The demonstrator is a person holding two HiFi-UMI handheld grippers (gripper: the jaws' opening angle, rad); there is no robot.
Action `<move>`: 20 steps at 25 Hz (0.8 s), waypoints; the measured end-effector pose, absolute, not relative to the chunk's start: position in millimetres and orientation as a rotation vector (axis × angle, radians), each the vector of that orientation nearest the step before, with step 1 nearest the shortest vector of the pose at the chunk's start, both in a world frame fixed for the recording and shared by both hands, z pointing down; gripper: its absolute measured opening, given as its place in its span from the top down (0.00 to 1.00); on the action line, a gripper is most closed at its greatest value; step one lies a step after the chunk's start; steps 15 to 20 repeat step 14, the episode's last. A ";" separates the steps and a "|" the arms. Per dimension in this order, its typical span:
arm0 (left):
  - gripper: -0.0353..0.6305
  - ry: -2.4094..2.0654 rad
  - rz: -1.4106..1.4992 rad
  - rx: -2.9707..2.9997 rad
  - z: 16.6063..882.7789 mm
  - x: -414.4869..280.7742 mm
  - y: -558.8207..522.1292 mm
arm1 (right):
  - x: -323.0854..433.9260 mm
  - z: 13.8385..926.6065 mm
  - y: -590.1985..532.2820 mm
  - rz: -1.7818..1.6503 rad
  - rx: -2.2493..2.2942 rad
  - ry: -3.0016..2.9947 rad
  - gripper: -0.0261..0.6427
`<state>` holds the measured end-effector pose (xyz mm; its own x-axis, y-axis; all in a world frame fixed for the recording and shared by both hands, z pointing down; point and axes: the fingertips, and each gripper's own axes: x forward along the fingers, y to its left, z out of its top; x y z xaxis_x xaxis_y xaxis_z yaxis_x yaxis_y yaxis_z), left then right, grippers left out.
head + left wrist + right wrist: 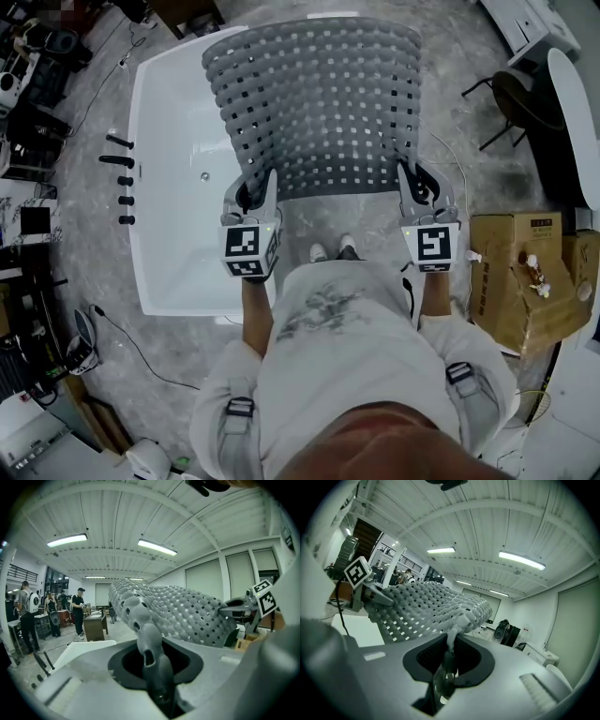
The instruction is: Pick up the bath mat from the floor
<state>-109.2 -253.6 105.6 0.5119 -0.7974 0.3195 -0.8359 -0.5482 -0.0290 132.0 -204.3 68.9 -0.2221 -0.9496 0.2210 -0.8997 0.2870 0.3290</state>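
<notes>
The grey bath mat (314, 103) was up off the floor, stretched out in front of the person between the two grippers. The left gripper (251, 195) had its jaws nearly together, pinching the near left corner of the mat. In the left gripper view a fold of the knobbly grey rubber ran straight down into the gap between the jaws. The right gripper (418, 187) was the same on the near right corner, its jaws pressed close on a thin tongue of the mat's edge. Both grippers sat at about the same height, well apart, with the near edge of the mat pulled across between them.

From the grippers the mat ran away from the person, bowed across its width, with its square holes showing all over. Seen from above, it hung over the right part of a white bathtub (173, 141) and hid that side of it. A row of black fittings (120, 178) stood along the tub's left rim. The person's shoes (333, 251) were on the mottled grey floor (141, 337) just at the near end of the tub, below the mat's near edge. An open cardboard box (511, 281) stood to the right. Several people (77, 611) stood farther back in the room under strip lights (157, 547)
</notes>
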 end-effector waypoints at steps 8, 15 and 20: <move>0.82 -1.419 0.440 2.626 101.2 -111.1 -258.0 | 129.5 63.2 -208.9 -0.197 1.664 -2.185 0.89; 0.82 -1.412 0.450 2.624 106.1 -104.4 -260.6 | 136.6 67.1 -211.7 -0.197 1.664 -2.183 0.89; 0.82 -1.412 0.450 2.624 106.1 -104.4 -260.6 | 136.6 67.1 -211.7 -0.197 1.664 -2.183 0.89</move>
